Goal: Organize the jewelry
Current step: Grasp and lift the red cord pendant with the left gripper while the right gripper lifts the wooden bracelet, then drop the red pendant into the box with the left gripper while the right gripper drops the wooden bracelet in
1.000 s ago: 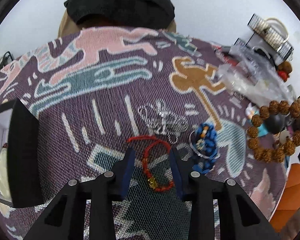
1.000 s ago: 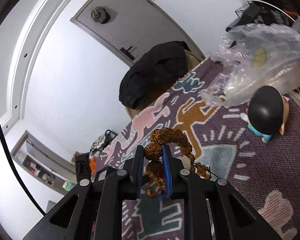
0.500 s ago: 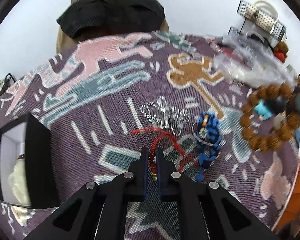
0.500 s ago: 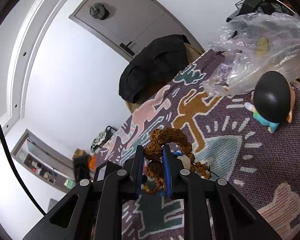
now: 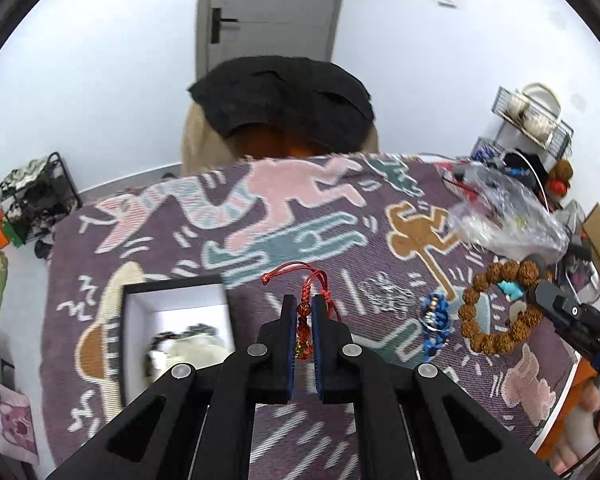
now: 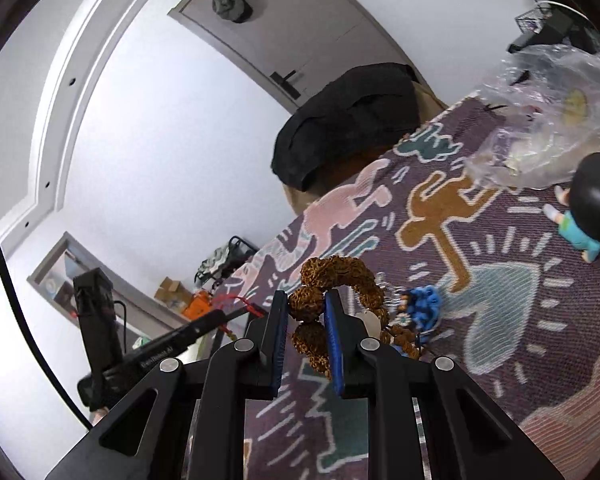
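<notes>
Holding tight, the left gripper [image 5: 304, 312] has its two blue pads squeezed together on a red bead bracelet [image 5: 303, 322]. The red and yellow beads sit between the pads, and the red cord sticks out past the tips. The bracelet is up in the air, above the surface [image 5: 260, 216], which has a purple cloth with pink, green and brown figures on it.

Just to the left of that gripper is an open box [image 5: 176, 320] with black walls and a white inside. Some light and dark things lie in it, but they are too blurry to name.

The right gripper [image 6: 307, 310] is clamped on a brown bead bracelet [image 6: 332, 276]. Its beads are big and bumpy, and one fat bead is pinched between the blue pads. The rest of the ring loops up and hangs to the right, off the cloth. In the left view this bracelet [image 5: 496, 308] hangs at the right side, with a hand [image 5: 580, 432] below it.

A blue bead bracelet [image 5: 436, 324] lies on the cloth between the two grippers. A silver chain [image 5: 384, 292] lies just beside it. A clear plastic bag [image 6: 540, 120] sits far back, and a small toy figure [image 6: 588, 208] with black hair lies near it.
</notes>
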`<state>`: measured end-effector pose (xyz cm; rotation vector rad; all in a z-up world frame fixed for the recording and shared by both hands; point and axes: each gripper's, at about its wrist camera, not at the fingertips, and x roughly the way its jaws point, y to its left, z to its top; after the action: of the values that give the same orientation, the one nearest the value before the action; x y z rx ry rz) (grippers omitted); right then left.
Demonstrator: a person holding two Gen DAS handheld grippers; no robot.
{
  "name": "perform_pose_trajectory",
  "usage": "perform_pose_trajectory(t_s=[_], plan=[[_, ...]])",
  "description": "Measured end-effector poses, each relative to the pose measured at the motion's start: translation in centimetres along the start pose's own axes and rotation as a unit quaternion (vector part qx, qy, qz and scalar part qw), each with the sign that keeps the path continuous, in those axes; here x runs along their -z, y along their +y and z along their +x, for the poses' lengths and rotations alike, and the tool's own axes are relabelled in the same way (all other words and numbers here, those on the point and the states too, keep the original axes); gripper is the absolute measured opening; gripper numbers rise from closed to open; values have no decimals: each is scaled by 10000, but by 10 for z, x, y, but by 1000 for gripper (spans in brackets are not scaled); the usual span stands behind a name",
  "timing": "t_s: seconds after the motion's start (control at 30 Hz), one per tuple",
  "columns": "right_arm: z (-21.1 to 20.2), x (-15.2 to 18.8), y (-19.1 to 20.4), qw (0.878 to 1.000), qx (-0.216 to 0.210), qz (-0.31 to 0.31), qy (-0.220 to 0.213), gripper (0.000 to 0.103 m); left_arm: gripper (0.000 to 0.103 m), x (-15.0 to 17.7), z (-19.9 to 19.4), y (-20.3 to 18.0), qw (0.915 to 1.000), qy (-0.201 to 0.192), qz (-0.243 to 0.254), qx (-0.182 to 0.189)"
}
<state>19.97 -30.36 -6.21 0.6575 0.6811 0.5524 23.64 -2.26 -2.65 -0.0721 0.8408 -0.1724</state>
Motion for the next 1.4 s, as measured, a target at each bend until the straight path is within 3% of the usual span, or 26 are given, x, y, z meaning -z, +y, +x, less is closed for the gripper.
perform_pose_trajectory(t_s=[0.5,0.63,0.73,0.77,0.8,0.83,1.23,1.37,1.4], plan=[[42,15,50,9984,-156,-384,378,20,8,12,-10,70,9974,-141,-632,-330],[54,18,63,9975,-197,-493,472,20,13,14,-2,93,9943,157,-1028,-241],[66,20,75,9963,-262,-577,581,20,43,18,-3,107,9912,170,-1309,-71],[71,20,80,9957,-296,-615,623,20,62,19,-5,110,9907,109,-1351,-96],[76,21,85,9951,-328,-651,664,20,73,21,-11,114,9902,-31,-1386,-151],[80,22,90,9945,-364,-684,707,20,75,22,-15,116,9900,-124,-1395,-173],[148,36,143,9849,-613,-1011,1266,20,76,31,-39,153,9854,-283,-1659,-271],[172,42,152,9803,-439,-1256,1463,21,76,31,-45,156,9846,-309,-1684,-353],[173,44,151,9789,-496,-1271,1522,27,76,31,-46,155,9847,-317,-1680,-350]])
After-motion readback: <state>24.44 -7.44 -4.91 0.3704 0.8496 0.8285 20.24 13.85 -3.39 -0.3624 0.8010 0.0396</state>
